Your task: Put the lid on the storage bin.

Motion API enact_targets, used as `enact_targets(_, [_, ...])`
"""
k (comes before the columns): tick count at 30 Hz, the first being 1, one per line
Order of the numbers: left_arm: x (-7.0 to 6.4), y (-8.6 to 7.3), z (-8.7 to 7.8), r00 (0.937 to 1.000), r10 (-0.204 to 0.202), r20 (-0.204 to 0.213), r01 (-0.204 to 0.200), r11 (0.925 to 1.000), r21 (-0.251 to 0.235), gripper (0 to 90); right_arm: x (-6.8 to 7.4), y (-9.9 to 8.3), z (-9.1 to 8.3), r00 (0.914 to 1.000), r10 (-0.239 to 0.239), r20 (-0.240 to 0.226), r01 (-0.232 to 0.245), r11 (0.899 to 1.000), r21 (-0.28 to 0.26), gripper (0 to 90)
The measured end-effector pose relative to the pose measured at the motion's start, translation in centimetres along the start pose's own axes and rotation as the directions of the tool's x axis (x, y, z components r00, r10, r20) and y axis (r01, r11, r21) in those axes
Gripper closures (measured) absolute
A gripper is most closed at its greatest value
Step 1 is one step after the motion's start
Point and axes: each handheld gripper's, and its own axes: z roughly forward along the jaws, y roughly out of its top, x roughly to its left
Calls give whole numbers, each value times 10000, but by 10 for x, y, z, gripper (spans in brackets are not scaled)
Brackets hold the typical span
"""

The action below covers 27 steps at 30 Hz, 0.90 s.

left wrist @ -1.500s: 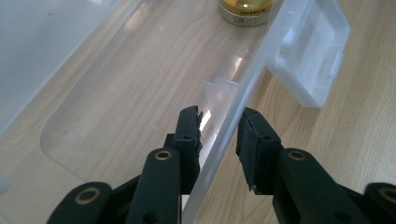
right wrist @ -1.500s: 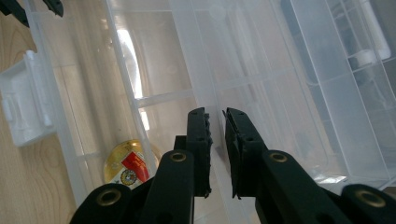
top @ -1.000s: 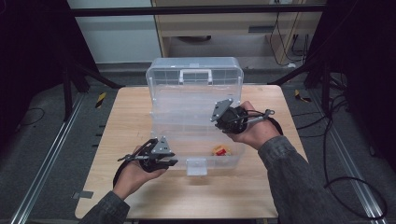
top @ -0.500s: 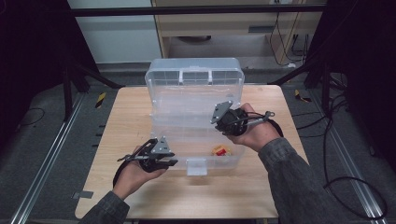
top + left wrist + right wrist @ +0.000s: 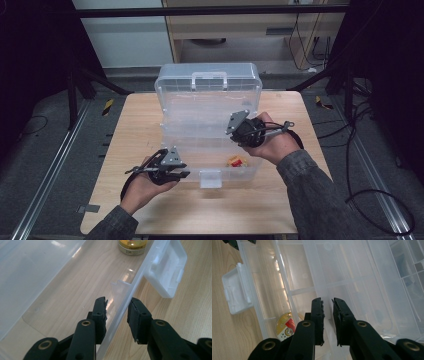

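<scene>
Clear plastic box [image 5: 207,125] open at counter [image 5: 135,120] centre. Left gripper [image 5: 117,312] released, straddling front wall. Right gripper [image 5: 327,315] nearly clenched over tray rim [image 5: 322,285]. Small tin [image 5: 237,161] inside; latch [image 5: 210,178] hanging in front.

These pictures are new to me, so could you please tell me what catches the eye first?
A large clear plastic storage box stands open mid-table, its lid upright. A small round yellow-and-red tin lies in its front compartment. The left gripper straddles the box's front wall, jaws apart, while the right gripper hovers above the inner tray.
</scene>
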Motion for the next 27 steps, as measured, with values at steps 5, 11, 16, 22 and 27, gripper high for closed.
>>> enact_targets(5, [0,-1,0,10000,37,-11,-37,10000,-40,676,2,-1,0,10000,67,10,-67,10000,-41,789])
enact_targets(11, [0,-2,-2,9999,-13,-141,14,10000,38,674,3,-3,0,10000,92,24,-92,9999,-91,783])
enact_targets(16, [0,-2,-1,10000,39,-76,-39,10000,-41,674,5,-3,0,9999,114,2,-114,9999,-117,783])
enact_targets(22, [0,-2,-2,9998,130,-155,-131,9999,-60,670,6,-4,0,9999,138,24,-137,9998,-125,779])
enact_targets(27, [-1,-4,-4,9995,-137,-276,135,9999,-52,662,6,-4,0,9999,147,26,-147,9998,-149,775])
